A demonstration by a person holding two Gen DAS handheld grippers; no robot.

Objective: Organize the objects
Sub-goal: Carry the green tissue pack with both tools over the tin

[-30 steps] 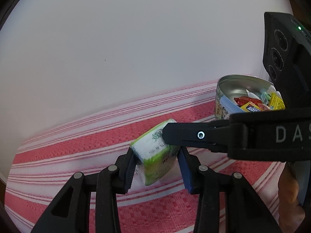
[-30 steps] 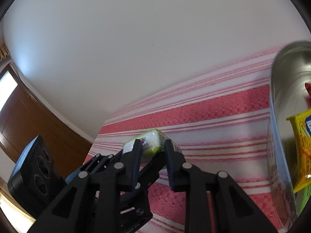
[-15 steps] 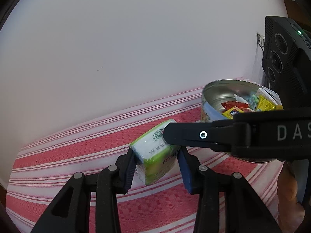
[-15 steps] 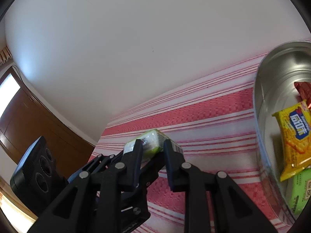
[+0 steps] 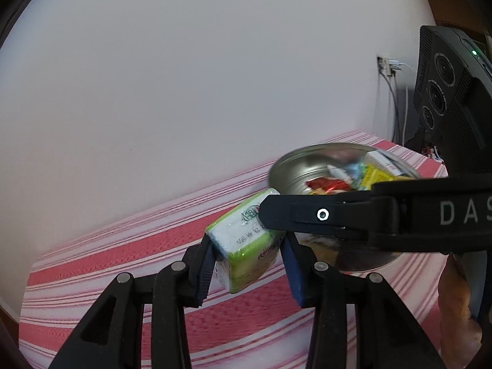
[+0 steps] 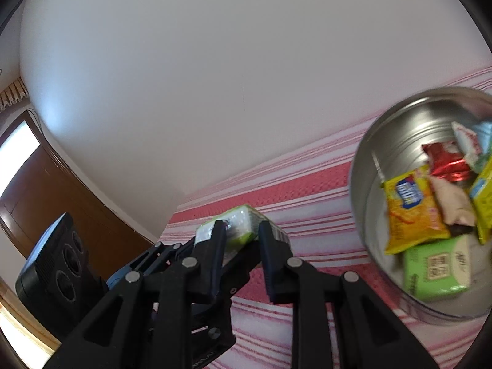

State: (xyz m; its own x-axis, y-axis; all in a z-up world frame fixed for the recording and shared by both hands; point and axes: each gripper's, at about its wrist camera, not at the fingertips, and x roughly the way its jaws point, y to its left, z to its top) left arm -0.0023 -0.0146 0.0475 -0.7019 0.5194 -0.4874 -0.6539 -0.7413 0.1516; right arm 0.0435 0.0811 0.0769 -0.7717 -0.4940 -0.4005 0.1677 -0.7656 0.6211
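Note:
A green and white wrapped tissue pack hangs above the red striped cloth, and both grippers grip it. My left gripper is shut on its sides with blue pads. The right gripper reaches in from the right and clamps the pack's top corner. In the right wrist view the right gripper is shut on the pack, and the left one crosses beneath it. A round metal tin of snack packets stands just right of the pack. In the left wrist view the tin is directly behind it.
The tin holds a yellow cracker packet, a green packet and a red wrapper. A striped tablecloth runs up to a white wall. A wall socket with cables is at the right. A hand holds the right gripper.
Both grippers have carried the pack together up and toward the tin. The tin now shows more fully in both views, with more of its contents visible.

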